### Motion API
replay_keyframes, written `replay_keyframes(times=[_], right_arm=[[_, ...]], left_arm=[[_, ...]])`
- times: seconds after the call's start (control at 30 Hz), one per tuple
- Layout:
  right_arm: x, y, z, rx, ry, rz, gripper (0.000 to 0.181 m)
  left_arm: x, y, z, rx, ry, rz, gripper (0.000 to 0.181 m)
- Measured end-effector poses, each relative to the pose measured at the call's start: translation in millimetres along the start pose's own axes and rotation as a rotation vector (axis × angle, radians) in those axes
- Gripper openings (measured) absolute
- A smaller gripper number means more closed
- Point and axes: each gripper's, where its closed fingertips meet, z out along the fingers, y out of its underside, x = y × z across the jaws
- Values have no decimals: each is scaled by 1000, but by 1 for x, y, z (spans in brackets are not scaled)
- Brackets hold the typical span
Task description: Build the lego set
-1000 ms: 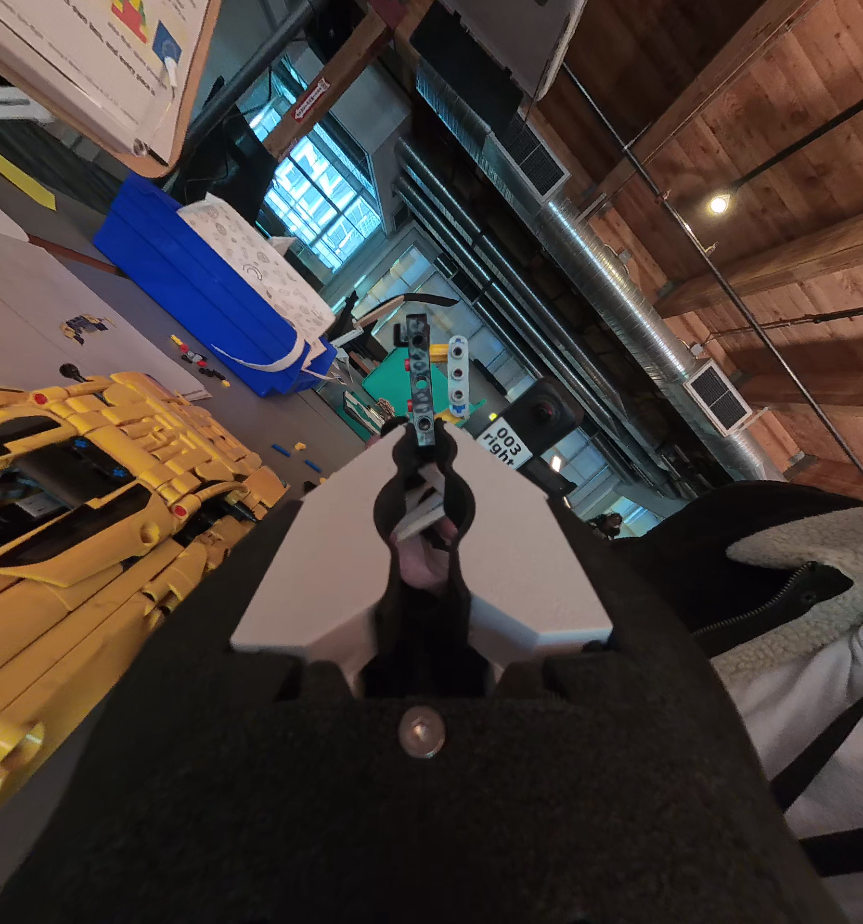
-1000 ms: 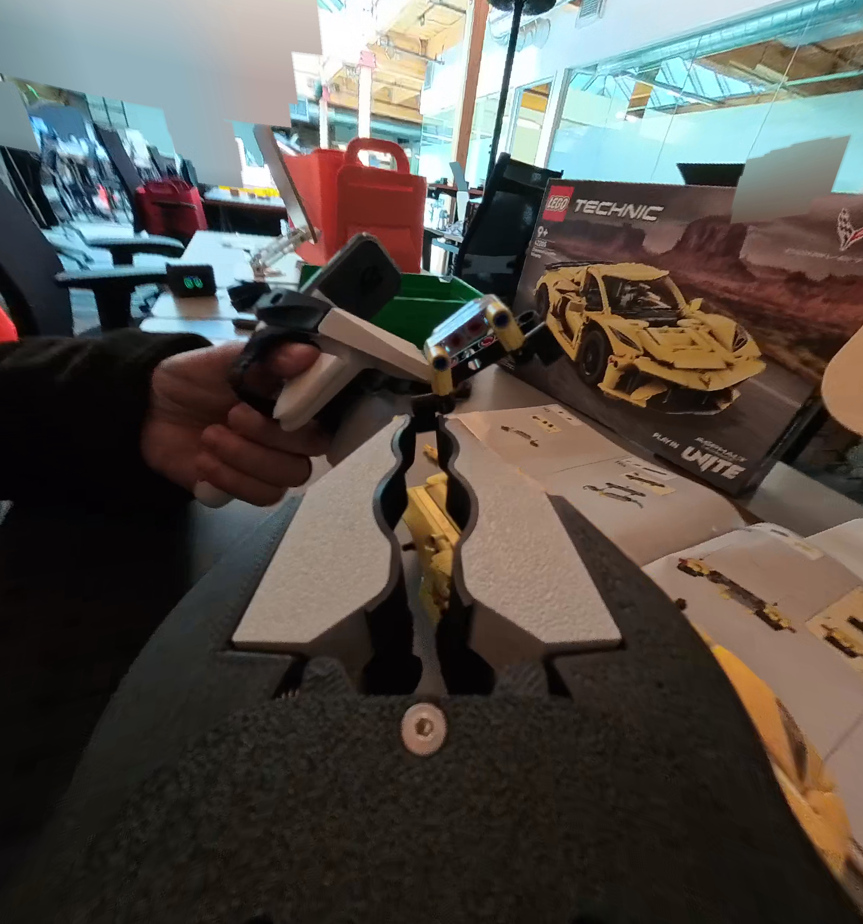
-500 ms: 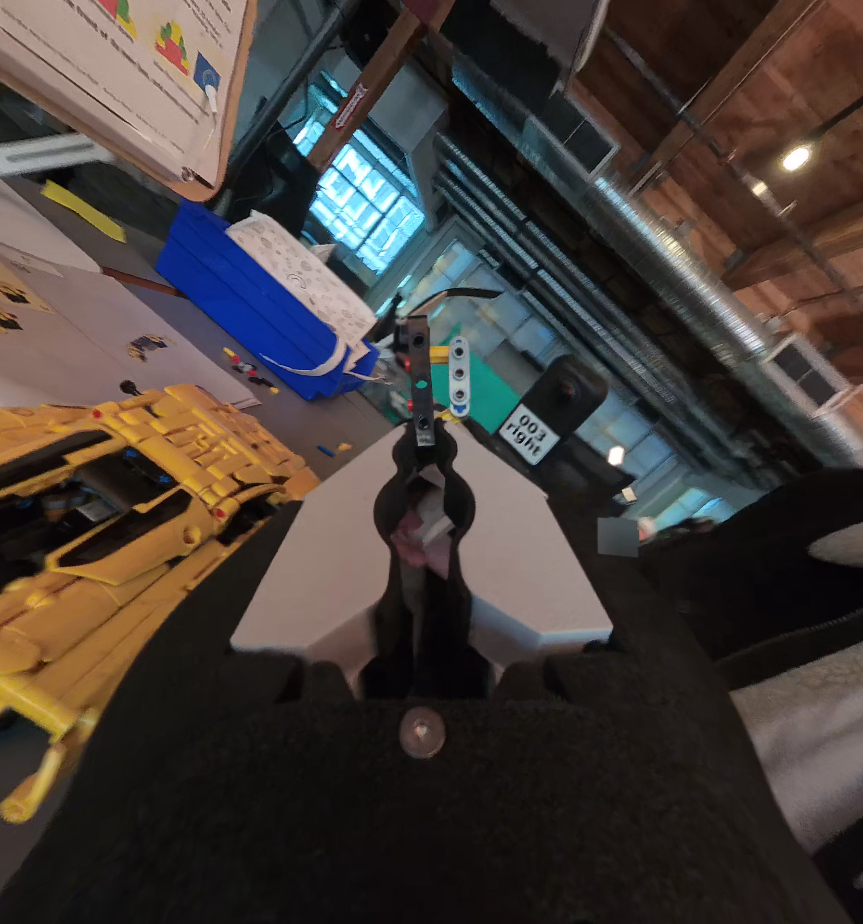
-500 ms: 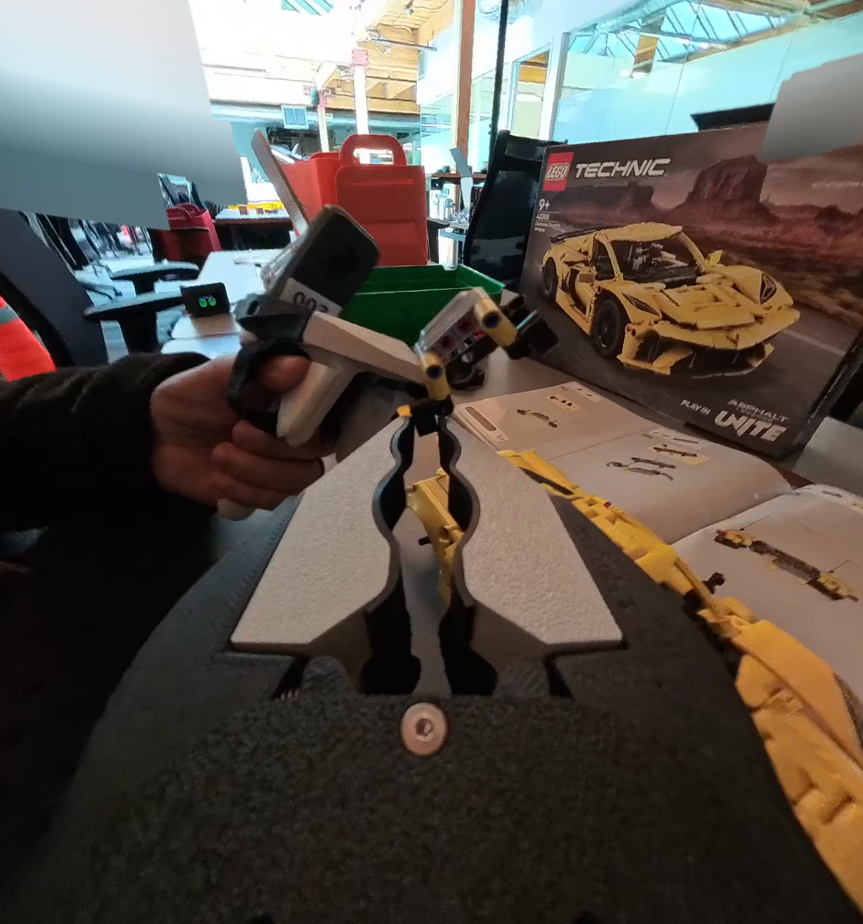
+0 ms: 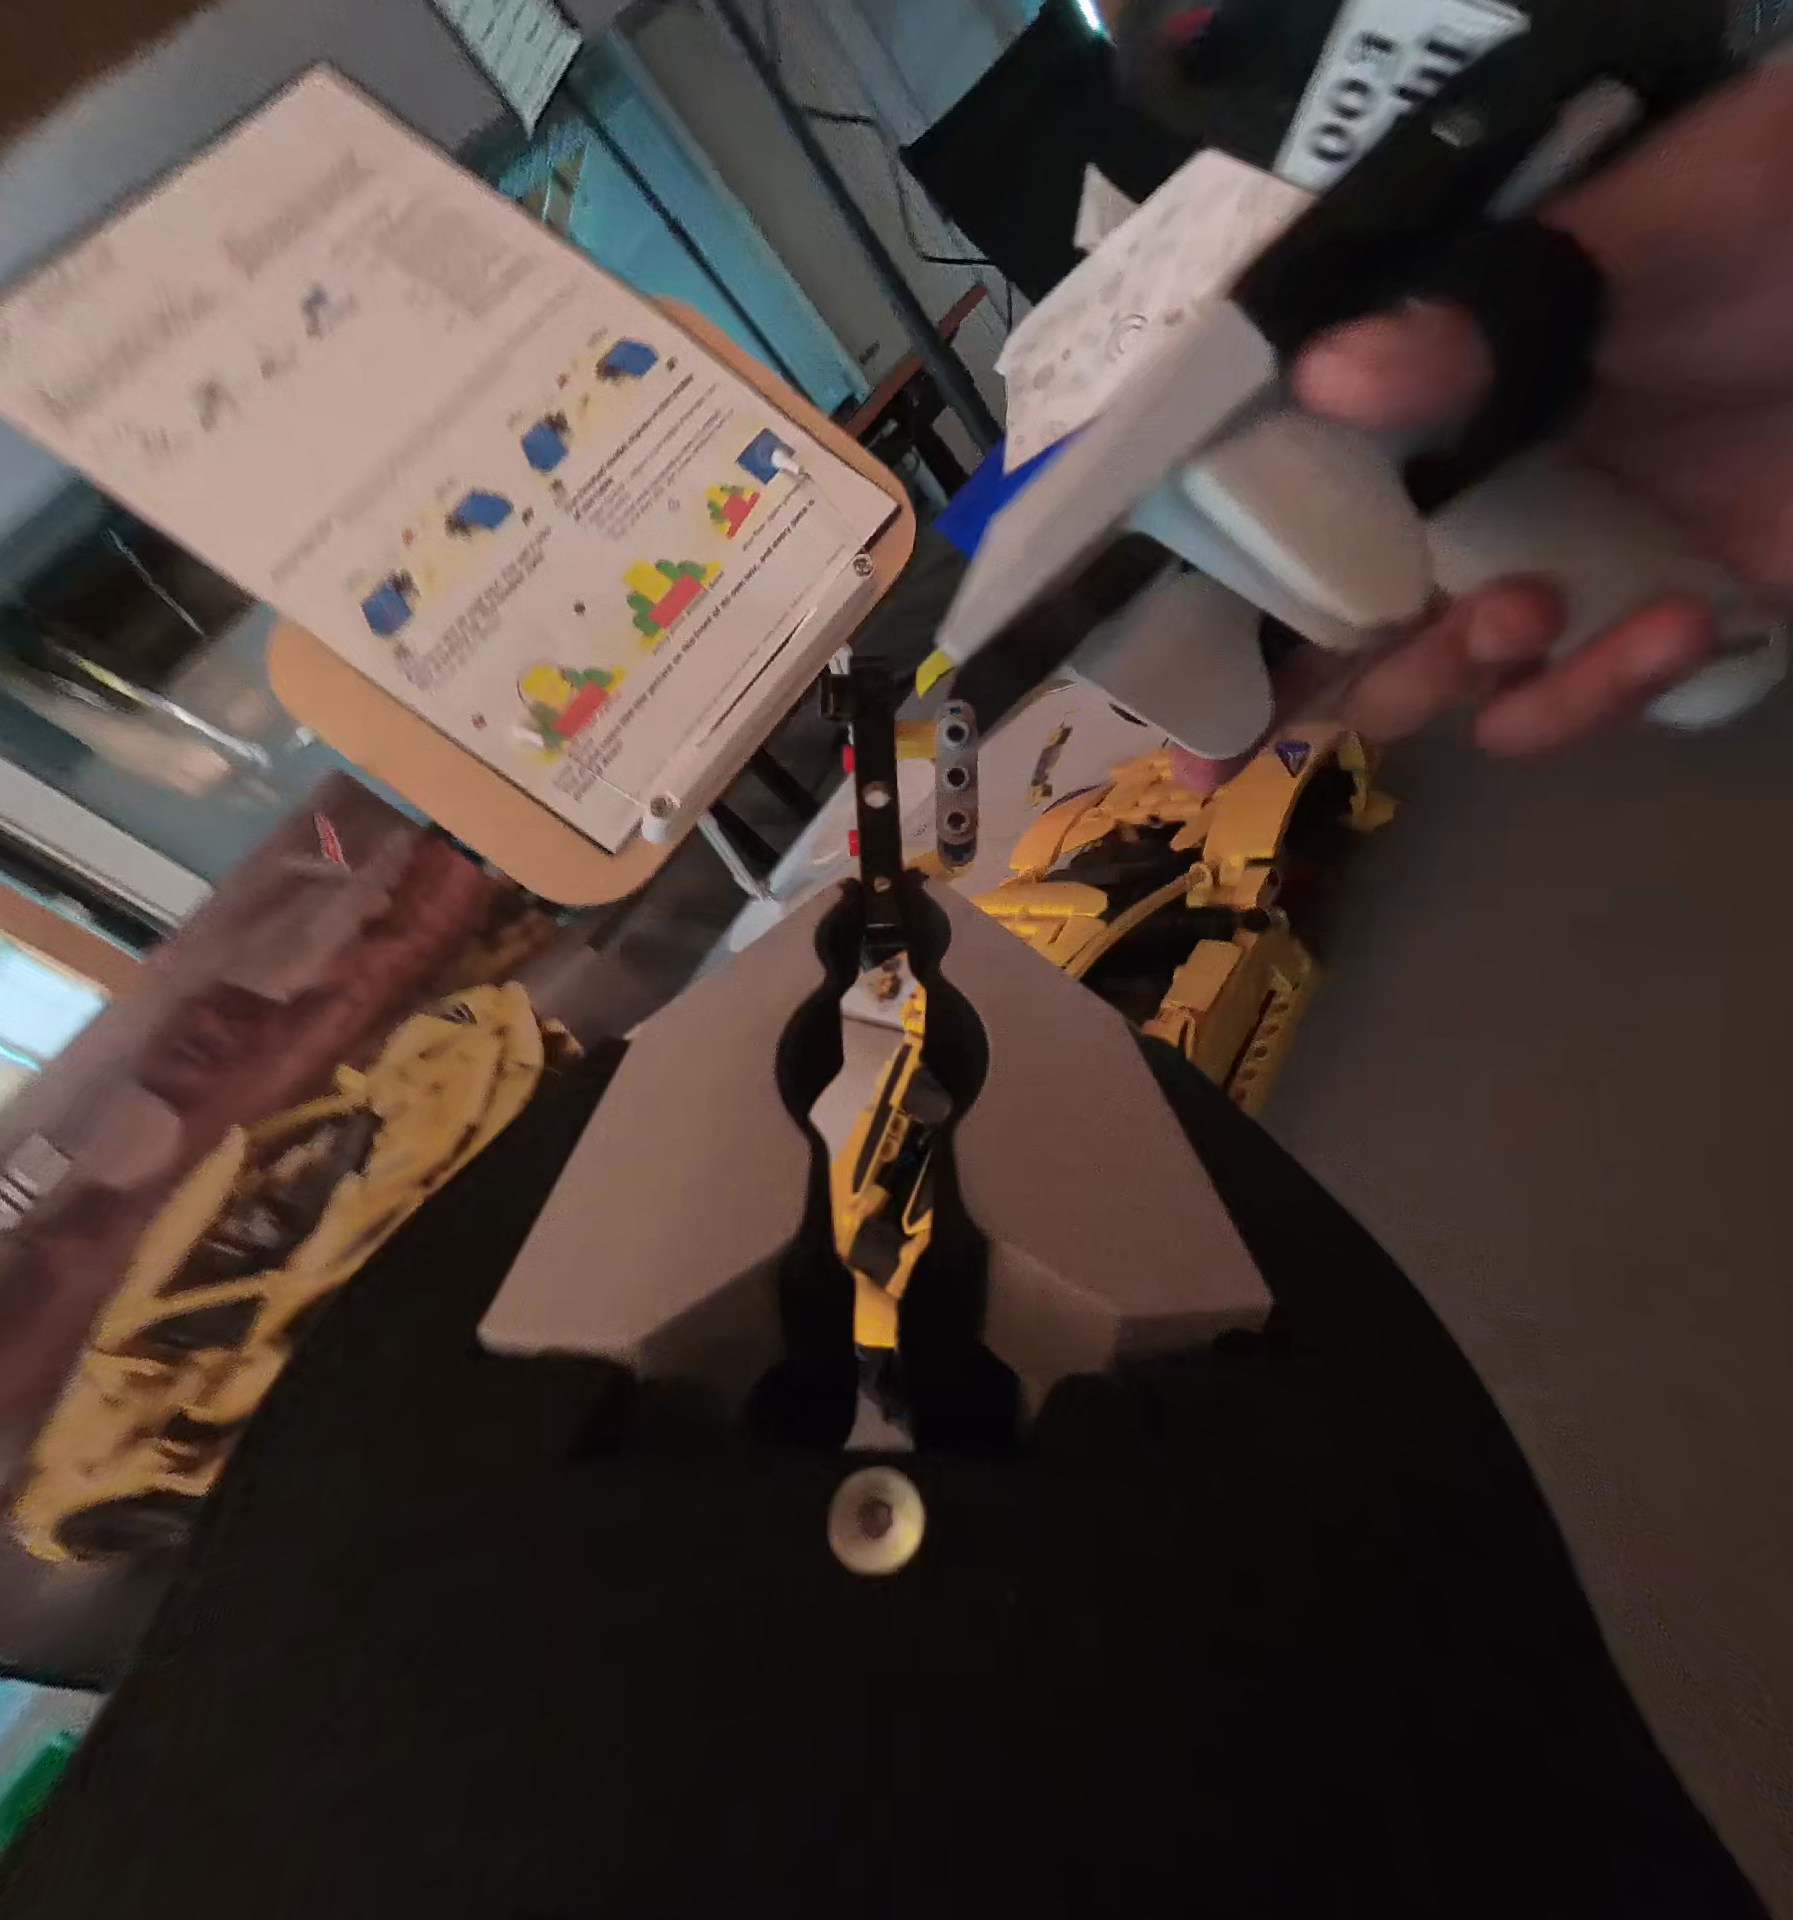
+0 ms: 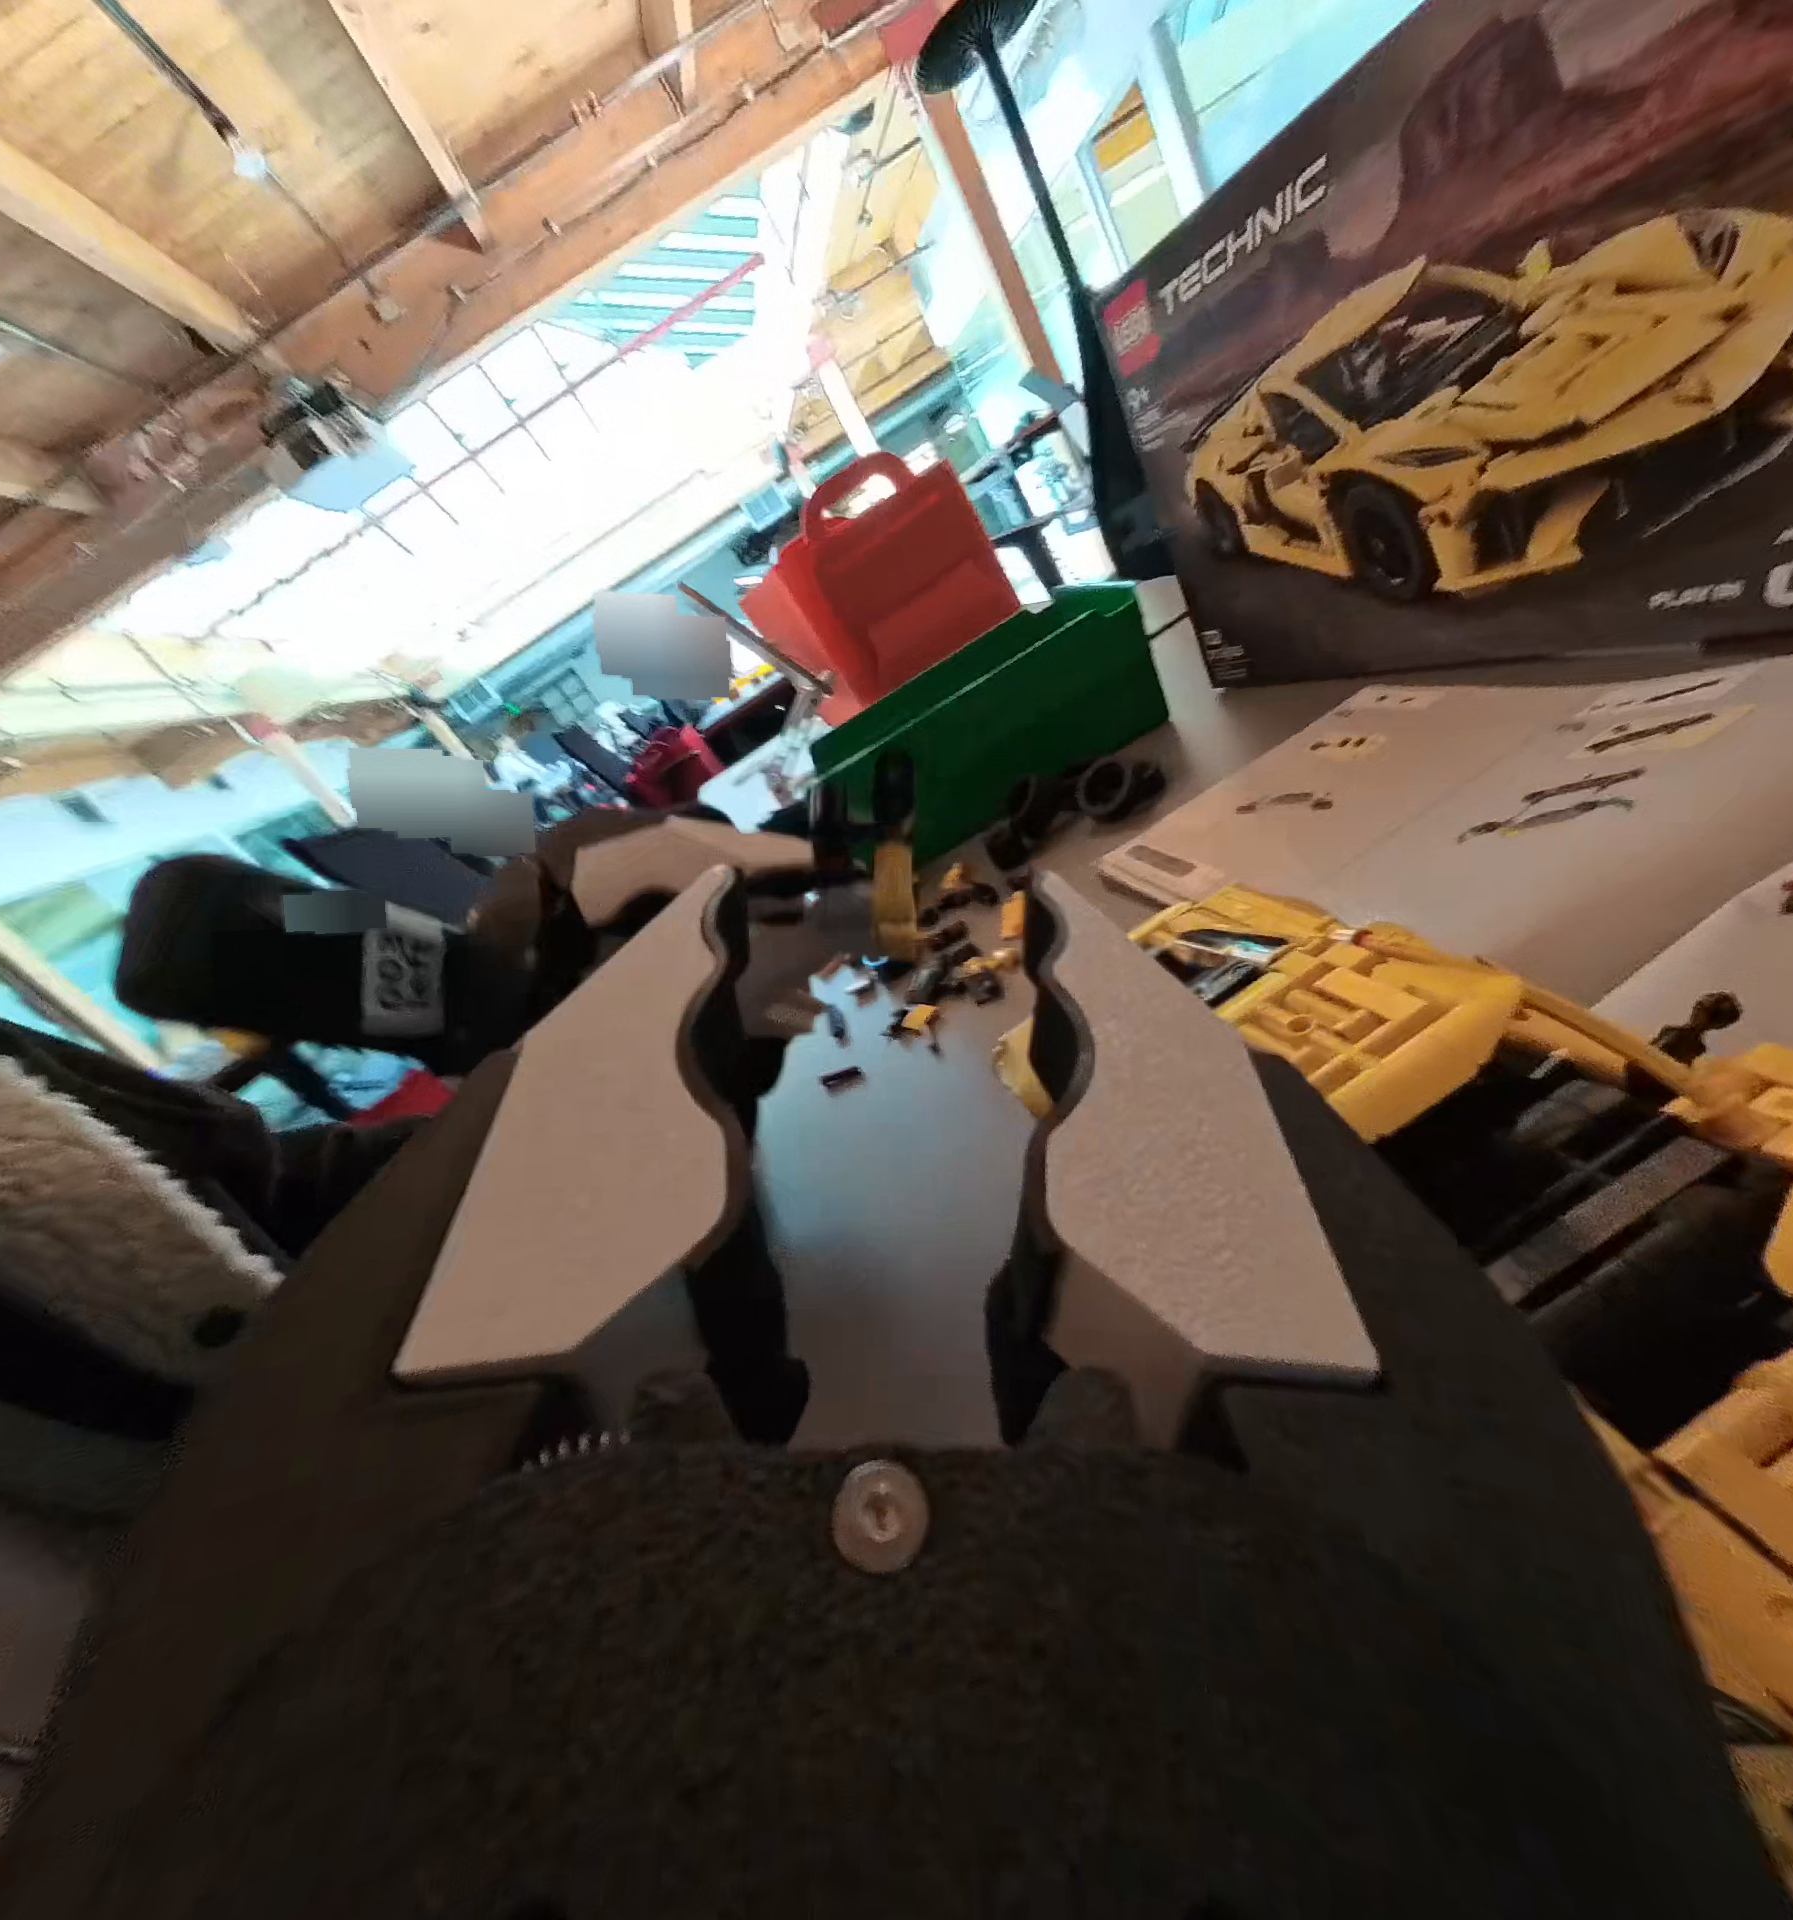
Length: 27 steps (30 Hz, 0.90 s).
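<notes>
Grey wavy-edged tongs on black textured bodies, each with a silver screw.

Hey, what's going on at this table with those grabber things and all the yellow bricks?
A person is building a yellow lego car using handheld tongs instead of bare fingers. The left tongs are shut on a small sub-assembly, a black beam with a grey beam joined beside it, held up in the air above the car. The right tongs are open and hold nothing. Loose pieces lie scattered on the grey table, near a green bin, the set's box and open instruction pages.
</notes>
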Motion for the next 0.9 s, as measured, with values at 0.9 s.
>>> replay_keyframes(times=[0.9], right_arm=[[-90, -28, -19, 220, -391, -302, 19]], left_arm=[[-10, -78, -46, 539, 631, -1112, 45]])
